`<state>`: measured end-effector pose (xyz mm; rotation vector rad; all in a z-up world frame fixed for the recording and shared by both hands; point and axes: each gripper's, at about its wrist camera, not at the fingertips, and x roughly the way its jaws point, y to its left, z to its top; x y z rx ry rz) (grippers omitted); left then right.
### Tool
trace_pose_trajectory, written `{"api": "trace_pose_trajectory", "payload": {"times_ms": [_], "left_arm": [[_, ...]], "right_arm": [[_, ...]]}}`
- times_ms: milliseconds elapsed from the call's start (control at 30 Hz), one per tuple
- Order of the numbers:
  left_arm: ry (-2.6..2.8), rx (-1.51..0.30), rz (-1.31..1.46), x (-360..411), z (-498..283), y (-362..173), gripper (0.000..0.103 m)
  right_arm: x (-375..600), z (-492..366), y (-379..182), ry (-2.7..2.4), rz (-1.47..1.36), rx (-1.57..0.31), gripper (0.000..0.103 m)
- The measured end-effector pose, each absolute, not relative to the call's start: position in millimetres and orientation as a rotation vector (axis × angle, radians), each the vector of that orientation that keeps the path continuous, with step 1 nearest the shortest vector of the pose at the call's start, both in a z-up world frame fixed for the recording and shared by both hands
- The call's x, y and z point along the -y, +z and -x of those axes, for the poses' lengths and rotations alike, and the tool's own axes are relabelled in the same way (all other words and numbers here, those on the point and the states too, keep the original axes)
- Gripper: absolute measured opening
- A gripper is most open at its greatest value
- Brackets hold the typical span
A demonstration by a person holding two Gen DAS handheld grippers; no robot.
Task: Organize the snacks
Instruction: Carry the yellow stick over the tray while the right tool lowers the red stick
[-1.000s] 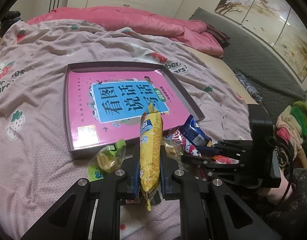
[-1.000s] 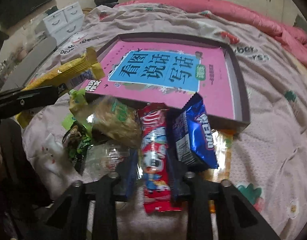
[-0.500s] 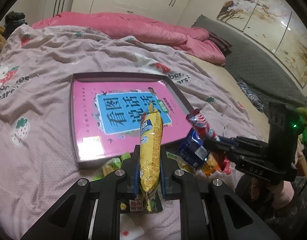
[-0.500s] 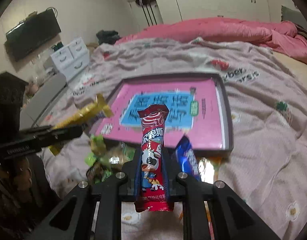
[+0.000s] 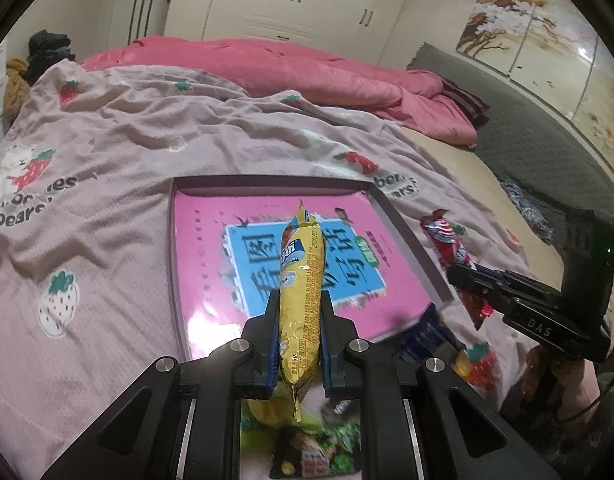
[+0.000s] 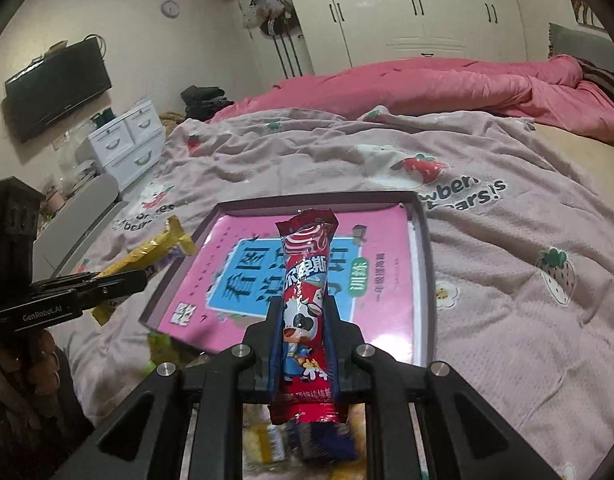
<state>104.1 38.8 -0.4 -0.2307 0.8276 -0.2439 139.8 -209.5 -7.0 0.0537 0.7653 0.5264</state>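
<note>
My left gripper (image 5: 299, 305) is shut on a long yellow snack packet (image 5: 300, 280), which sticks up and forward over the near edge of a shallow dark tray (image 5: 403, 222). The tray holds a pink book with a blue label (image 5: 243, 256). My right gripper (image 6: 300, 312) is shut on a red snack stick packet (image 6: 305, 276) above the same tray (image 6: 423, 264). Each gripper shows in the other view: the right one (image 5: 457, 278) with its red packet (image 5: 447, 240), the left one (image 6: 143, 276) with the yellow packet (image 6: 155, 250). Several loose snacks (image 5: 315, 440) lie on the bedspread under both grippers.
The tray lies on a pale pink strawberry-print bedspread (image 5: 87, 208). A crumpled pink quilt (image 5: 307, 68) lies farther back. A blue snack packet (image 5: 427, 332) sits by the tray's near right corner. White drawers (image 6: 127, 140) and a wall television (image 6: 55, 84) stand to the left.
The right gripper lifted the red packet out of the snack pile and carried it up over the tray. The left gripper with the yellow packet also moved forward toward the tray.
</note>
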Motion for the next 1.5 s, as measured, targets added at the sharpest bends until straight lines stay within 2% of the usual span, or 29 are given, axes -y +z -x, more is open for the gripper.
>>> {"api": "trace_pose_trajectory", "payload": {"times_ms": [733,1500], "left_arm": [[-0.184,-0.901,0.233,-50.1,-152.0,-38.5,0.016],[-0.18,-0.93,0.23,-48.4,-155.2,-51.7,0.016]], "right_arm": [[222.5,-191.1,-43.8,0.439,-0.046,-0.846,0.019],[209.7,-197.2,-66.0,0.424,0.035,-0.917,0.019]]}}
